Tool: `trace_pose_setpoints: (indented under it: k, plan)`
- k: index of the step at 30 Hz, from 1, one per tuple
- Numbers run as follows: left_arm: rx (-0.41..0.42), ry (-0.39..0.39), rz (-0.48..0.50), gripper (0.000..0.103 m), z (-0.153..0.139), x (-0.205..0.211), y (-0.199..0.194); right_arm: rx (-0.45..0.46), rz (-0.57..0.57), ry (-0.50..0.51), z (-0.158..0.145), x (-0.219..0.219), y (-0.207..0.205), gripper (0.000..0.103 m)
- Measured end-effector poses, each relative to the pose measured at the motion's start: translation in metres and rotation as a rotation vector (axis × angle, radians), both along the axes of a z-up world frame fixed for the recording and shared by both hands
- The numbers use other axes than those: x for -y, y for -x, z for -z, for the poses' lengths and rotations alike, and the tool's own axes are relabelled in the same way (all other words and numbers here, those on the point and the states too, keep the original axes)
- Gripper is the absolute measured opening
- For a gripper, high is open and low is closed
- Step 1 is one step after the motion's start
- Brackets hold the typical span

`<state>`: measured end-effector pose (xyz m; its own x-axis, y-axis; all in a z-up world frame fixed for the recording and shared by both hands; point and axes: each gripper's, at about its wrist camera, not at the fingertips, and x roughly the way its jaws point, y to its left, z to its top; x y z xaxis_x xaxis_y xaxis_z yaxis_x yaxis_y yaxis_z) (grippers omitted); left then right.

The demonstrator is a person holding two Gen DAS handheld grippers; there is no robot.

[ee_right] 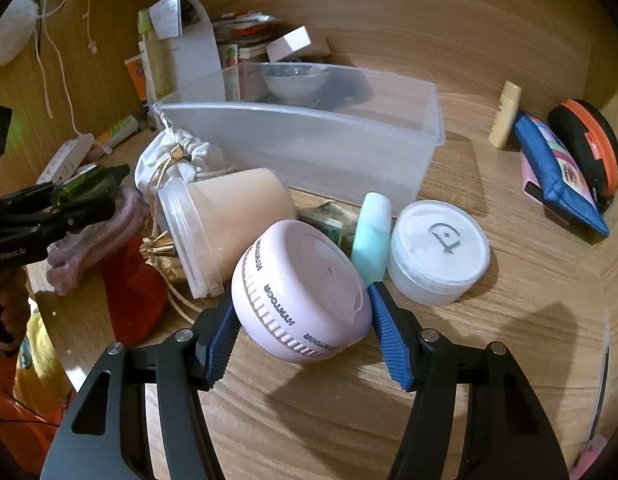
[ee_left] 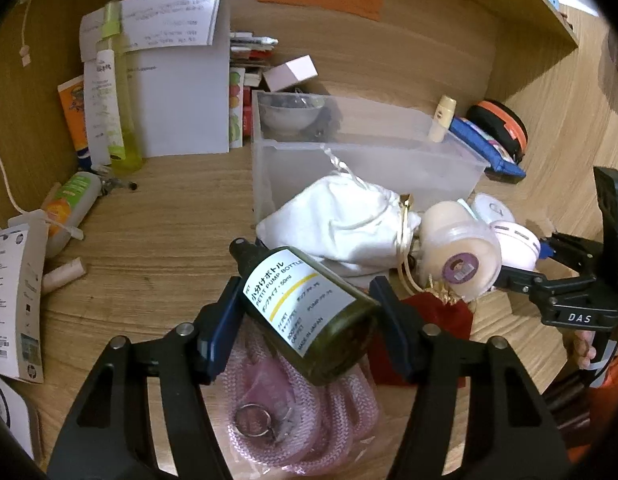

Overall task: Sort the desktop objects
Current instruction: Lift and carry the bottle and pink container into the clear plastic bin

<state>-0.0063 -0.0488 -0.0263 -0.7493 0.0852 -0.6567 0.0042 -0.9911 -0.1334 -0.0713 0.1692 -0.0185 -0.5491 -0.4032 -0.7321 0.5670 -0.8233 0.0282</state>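
My left gripper [ee_left: 307,300] is shut on a dark green pump bottle [ee_left: 309,312] with a white Japanese label, held tilted above a pink rope bundle [ee_left: 293,412]. My right gripper [ee_right: 303,316] is shut on a round pink HYTOOR device [ee_right: 301,292], just above the desk. The right gripper also shows at the right of the left wrist view [ee_left: 521,264]. A clear plastic bin [ee_right: 309,148] stands behind the pile; a white bowl [ee_right: 295,80] lies at its back.
A cream tub on its side [ee_right: 221,216], white drawstring pouch [ee_left: 341,220], red pouch [ee_right: 133,292], white lidded tub [ee_right: 439,252] and mint tube [ee_right: 373,236] crowd the middle. Blue pouch [ee_right: 557,172] and orange-black case [ee_right: 589,140] lie right. Bottles, papers [ee_left: 177,92] stand left.
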Motion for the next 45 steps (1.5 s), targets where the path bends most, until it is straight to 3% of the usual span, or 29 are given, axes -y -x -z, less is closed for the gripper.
trace_pose_setpoints:
  k: [14, 27, 35, 45]
  plan:
    - [-0.095, 0.005, 0.002, 0.063, -0.046, 0.005, 0.005, -0.068, 0.041, 0.046, -0.044, -0.017, 0.005, 0.059]
    - [-0.079, -0.012, 0.028, 0.063, -0.085, 0.028, 0.06, -0.146, 0.009, 0.098, -0.085, -0.002, 0.035, 0.059]
    - [-0.023, -0.026, 0.065, 0.063, -0.085, 0.028, 0.107, -0.159, -0.033, 0.079, -0.089, 0.03, 0.068, 0.059]
    - [0.067, -0.009, 0.109, 0.063, -0.059, 0.021, 0.15, -0.036, -0.012, 0.076, -0.066, 0.045, 0.124, 0.059]
